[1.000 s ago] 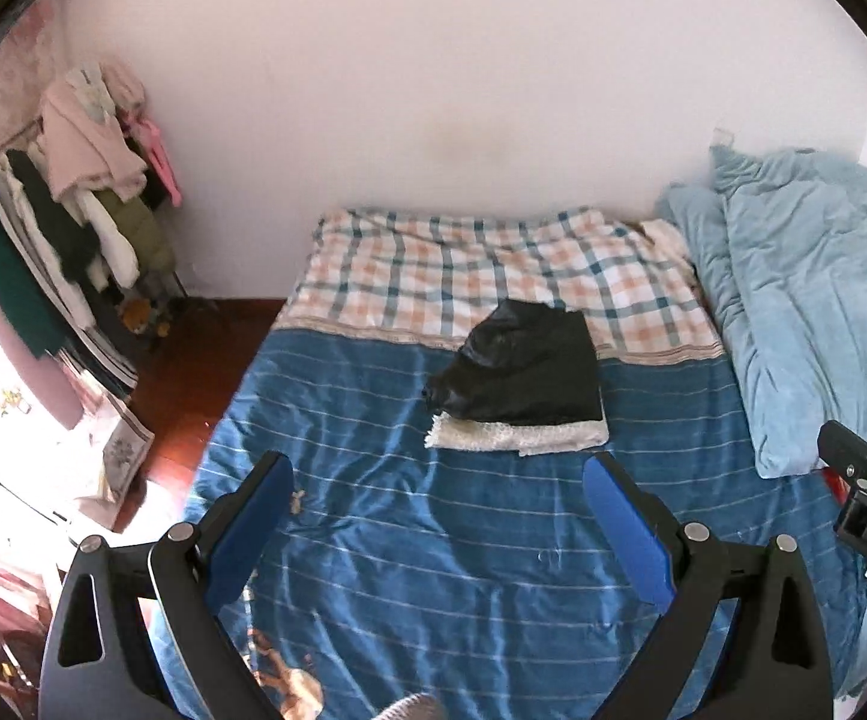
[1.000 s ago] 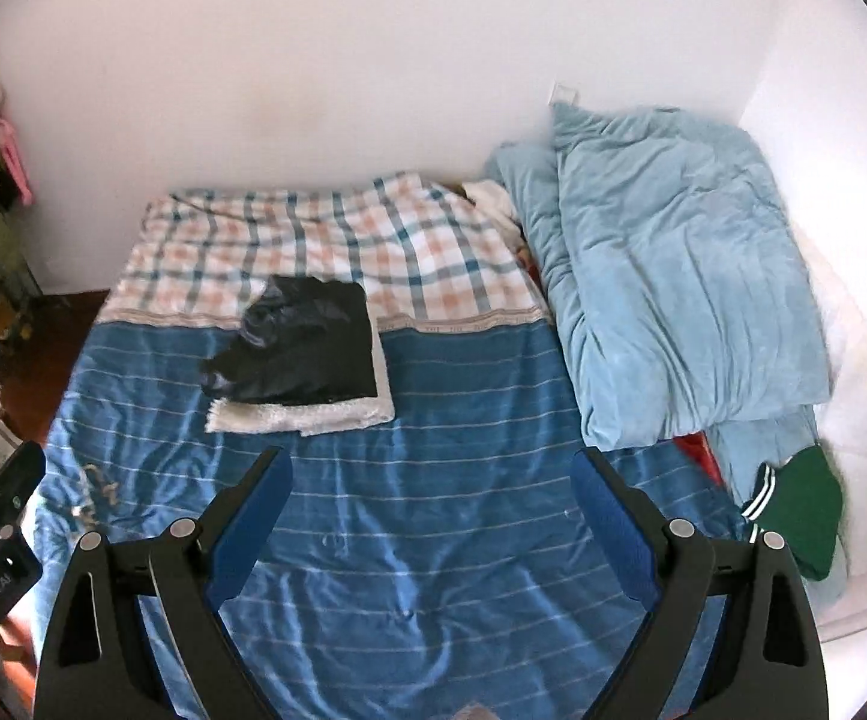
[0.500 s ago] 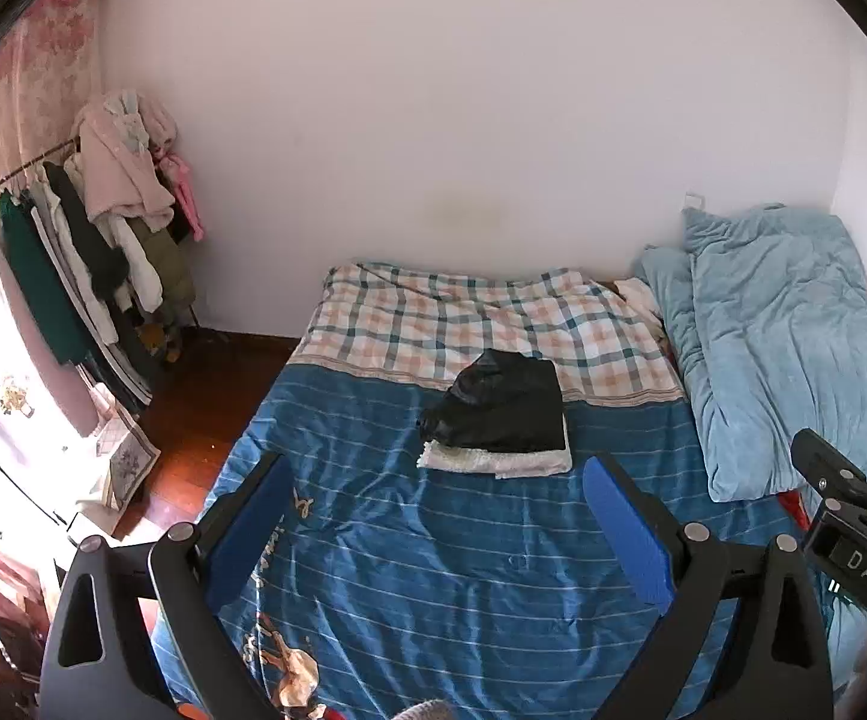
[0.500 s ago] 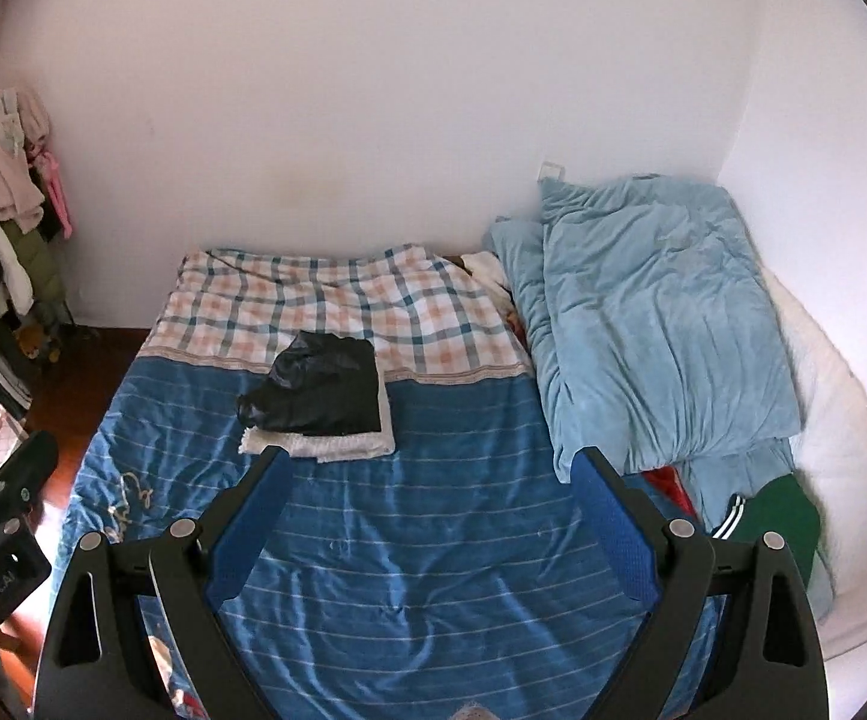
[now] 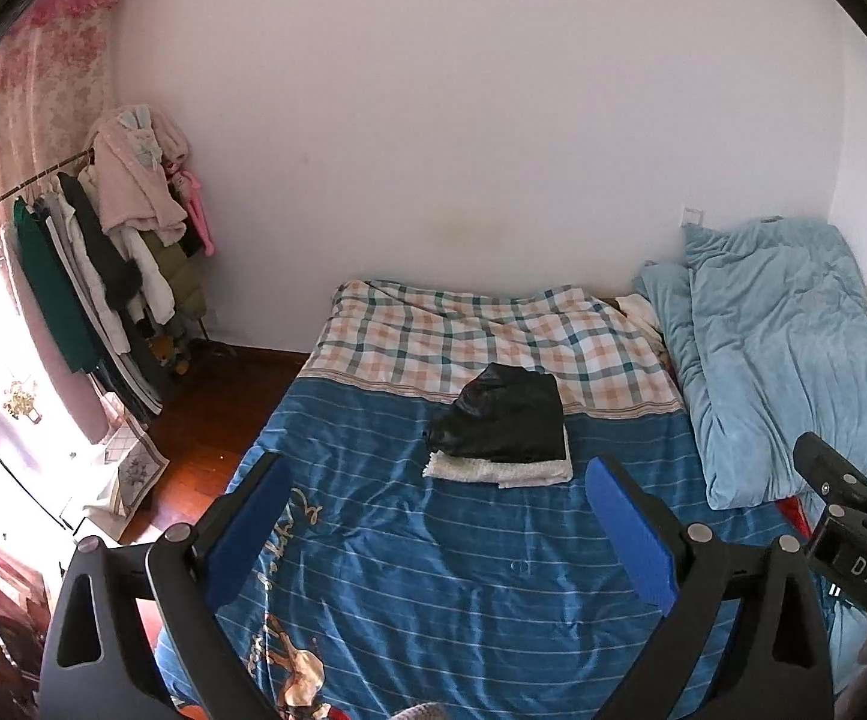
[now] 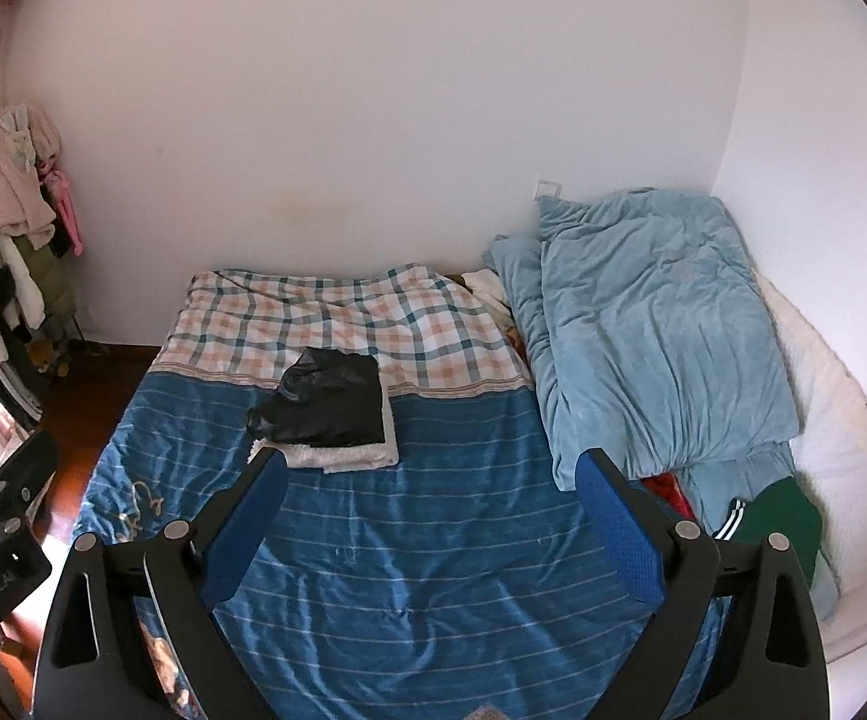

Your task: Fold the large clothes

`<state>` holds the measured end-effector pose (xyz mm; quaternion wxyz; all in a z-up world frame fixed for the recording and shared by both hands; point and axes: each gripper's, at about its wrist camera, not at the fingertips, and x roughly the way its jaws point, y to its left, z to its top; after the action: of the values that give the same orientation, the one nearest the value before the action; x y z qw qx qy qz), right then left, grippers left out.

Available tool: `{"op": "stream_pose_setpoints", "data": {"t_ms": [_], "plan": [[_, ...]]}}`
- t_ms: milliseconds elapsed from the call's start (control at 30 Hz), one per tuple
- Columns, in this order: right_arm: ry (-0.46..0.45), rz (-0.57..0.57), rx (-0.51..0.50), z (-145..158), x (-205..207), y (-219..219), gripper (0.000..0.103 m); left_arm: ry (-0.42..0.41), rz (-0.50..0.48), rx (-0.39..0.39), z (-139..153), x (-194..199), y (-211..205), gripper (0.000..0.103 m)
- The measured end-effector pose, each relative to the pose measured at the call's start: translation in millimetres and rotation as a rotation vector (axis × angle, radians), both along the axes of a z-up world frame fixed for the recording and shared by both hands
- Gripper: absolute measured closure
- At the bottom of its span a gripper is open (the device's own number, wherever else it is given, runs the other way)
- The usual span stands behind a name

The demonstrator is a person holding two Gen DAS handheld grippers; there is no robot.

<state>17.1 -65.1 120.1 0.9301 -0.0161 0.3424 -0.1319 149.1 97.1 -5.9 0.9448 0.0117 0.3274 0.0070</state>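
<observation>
Here both tongs (image 5: pixel 436 510) (image 6: pixel 430 504) gape empty over the blue striped bedspread (image 5: pixel 463 570), folded clothes (image 5: pixel 502 429) lying mid-bed

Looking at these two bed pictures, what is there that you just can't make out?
- White garment, both views: mostly covered by the black garment; its type is unclear.
- Red item, right wrist view: tucked under the light blue duvet.
- Green garment, right wrist view: partly behind the right gripper.
- Print on the bedspread, left wrist view: cut by the bottom edge.
- Clothes rack, left wrist view: glare washes out its left end.
</observation>
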Motion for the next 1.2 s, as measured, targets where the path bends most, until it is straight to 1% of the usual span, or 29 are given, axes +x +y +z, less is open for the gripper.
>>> {"op": "stream_pose_setpoints", "data": {"t_ms": [267,667,833,1000,1200], "plan": [[-0.014,0.019,0.014,6,-6,-3,0.005,-0.006,0.007,0.003,4,-3,-1,0.003],[-0.017,0.051,0.04,4,-13,-5,0.005,-0.014,0.012,0.002,9,-11,-7,0.003],[-0.018,0.053,0.041,4,-13,-3,0.005,-0.017,0.015,-0.002,15,-15,-11,0.003],[-0.02,0.053,0.043,4,-14,-3,0.005,-0.018,0.015,-0.001,13,-14,-9,0.003],[-0.024,0.056,0.046,5,-15,-2,0.005,-0.022,0.024,-0.002,18,-15,-9,0.003]]}}
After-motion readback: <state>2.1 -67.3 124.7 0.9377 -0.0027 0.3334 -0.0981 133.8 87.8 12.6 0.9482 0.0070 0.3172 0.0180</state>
